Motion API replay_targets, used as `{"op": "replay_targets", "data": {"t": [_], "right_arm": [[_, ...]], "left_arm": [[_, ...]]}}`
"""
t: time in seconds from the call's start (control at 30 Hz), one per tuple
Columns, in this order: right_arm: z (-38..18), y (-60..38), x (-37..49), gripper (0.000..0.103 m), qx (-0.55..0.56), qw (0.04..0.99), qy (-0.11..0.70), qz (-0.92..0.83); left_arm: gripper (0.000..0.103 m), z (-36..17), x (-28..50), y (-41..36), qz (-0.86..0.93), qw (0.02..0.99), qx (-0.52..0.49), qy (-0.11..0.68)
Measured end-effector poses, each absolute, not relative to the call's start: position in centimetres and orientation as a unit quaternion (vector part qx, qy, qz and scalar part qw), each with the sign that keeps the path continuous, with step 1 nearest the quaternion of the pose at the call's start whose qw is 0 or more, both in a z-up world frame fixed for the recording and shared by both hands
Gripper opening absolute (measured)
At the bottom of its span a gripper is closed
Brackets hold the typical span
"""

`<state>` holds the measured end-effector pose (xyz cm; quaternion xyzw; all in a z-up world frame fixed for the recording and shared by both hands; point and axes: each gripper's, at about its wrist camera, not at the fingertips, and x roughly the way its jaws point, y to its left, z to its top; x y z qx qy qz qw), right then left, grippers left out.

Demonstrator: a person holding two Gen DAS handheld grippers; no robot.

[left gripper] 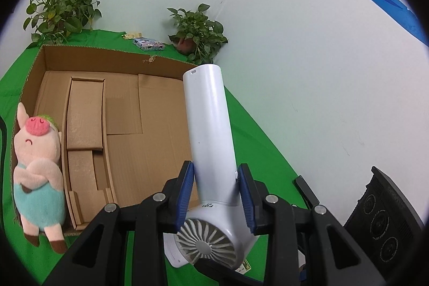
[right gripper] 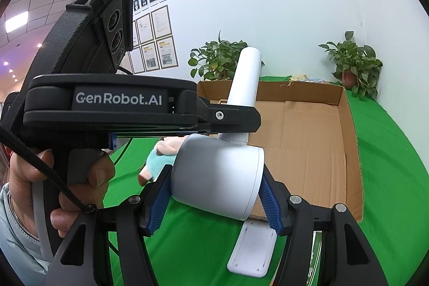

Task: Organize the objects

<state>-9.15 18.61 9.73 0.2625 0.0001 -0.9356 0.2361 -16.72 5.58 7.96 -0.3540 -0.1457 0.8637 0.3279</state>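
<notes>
Over the cardboard box's point(left gripper: 112, 109) five-o'clock corner, I hold the white hair dryer point(left gripper: 211, 152): left gripper point(left gripper: 216, 195) clamps its handle, right gripper point(right gripper: 215, 201) its rigid, smooth, light barrel.

Plush pig point(right gripper: 161, 157) mostly behind hair dryer point(right gripper: 217, 178)

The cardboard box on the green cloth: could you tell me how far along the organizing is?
Done: nothing lies in the cardboard box yet. In hand: both the left gripper and right gripper clamp the white hair dryer, raised near the box. Left: the dryer, and the plush pig leaning on the box's outer wall.
</notes>
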Motion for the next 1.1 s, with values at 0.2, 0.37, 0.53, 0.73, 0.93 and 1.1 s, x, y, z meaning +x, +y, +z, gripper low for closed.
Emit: {"op": "replay_targets", "data": {"t": [0.2, 0.37, 0.53, 0.73, 0.93, 1.1], "right_arm": [[9.8, 18.6, -11.7, 0.059, 0.267, 0.237, -0.003, -0.934], [9.1, 18.9, -14.5, 0.059, 0.279, 0.239, -0.018, -0.930], [7.5, 19.3, -17.7, 0.058, 0.300, 0.237, -0.036, -0.923], [6.2, 19.6, -21.9, 0.058, 0.322, 0.243, -0.050, -0.914], [4.5, 19.1, -26.1, 0.058, 0.343, 0.260, -0.054, -0.901], [0.9, 18.5, -28.7, 0.058, 0.379, 0.267, -0.066, -0.884]], "left_arm": [[0.032, 7.7, -18.7, 5.6, 0.862, 0.326, -0.359, -0.147], [0.032, 7.3, -20.4, 5.7, 0.863, 0.320, -0.366, -0.139], [0.032, 5.9, -22.8, 6.0, 0.858, 0.313, -0.386, -0.133], [0.032, 4.8, -25.4, 5.6, 0.853, 0.305, -0.400, -0.139], [0.032, 3.2, -28.2, 4.6, 0.848, 0.291, -0.418, -0.144], [0.032, -0.2, -30.4, 4.3, 0.832, 0.274, -0.457, -0.155]]}}
